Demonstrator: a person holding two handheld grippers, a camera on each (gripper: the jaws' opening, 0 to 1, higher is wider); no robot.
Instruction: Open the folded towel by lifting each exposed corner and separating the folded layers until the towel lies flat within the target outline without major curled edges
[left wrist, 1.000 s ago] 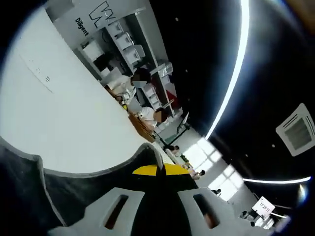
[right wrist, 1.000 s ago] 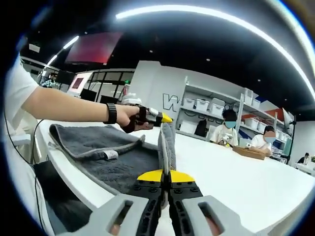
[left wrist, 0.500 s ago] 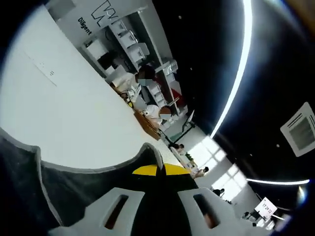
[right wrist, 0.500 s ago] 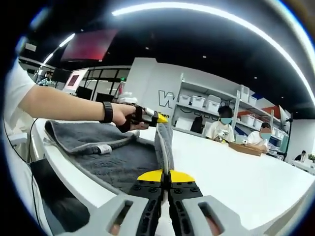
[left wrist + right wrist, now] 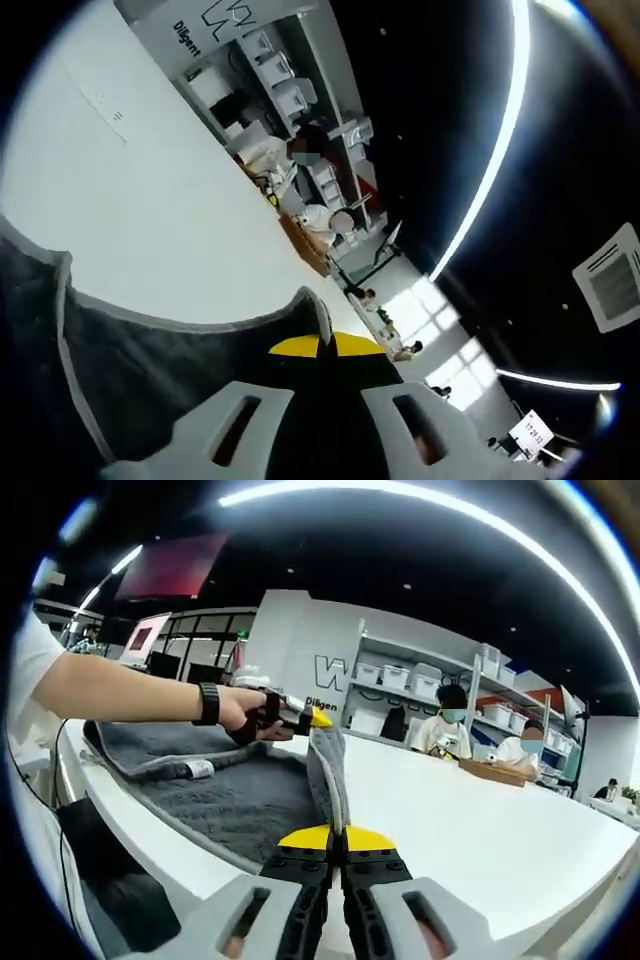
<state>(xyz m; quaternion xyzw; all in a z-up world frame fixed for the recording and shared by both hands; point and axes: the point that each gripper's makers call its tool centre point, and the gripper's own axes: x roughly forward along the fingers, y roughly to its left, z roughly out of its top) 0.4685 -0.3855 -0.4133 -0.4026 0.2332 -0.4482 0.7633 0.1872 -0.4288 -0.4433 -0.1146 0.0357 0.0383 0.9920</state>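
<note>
In the left gripper view, we see our left gripper (image 5: pixel 320 348) with its yellow-tipped jaws pressed together on a corner of the grey towel (image 5: pixel 150 365), which rises to a point just above the tips. The towel's pale hemmed edge curves away from that point, then turns at a second corner and drops out of sight. Beyond this edge the white table (image 5: pixel 130 200) runs bare to its far side, giving wide open room ahead of the cloth. Past the table stand white shelves (image 5: pixel 265 80) and two seated people (image 5: pixel 320 190).

In the right gripper view, our right gripper (image 5: pixel 335 838) is likewise clenched on the towel (image 5: pixel 250 800), pinching an edge that stands up as a narrow vertical fold between the jaws. The rest of the one towel lies spread on the table (image 5: pixel 470 830), with a raised, rolled fold along its far side and a small white label (image 5: pixel 197 769) near that fold. Its near hem runs close along the table's near edge. To the right of the upright fold the tabletop is open and bare all the way to its far edge. The left gripper (image 5: pixel 300 718) comes in from the left, held in a hand (image 5: pixel 240 712) with a black wristband (image 5: pixel 207 703), its yellow tip touching the top of the lifted fold. We count two grippers, one towel, and two people (image 5: pixel 447 730) seated by the shelves (image 5: pixel 410 695) behind.
</note>
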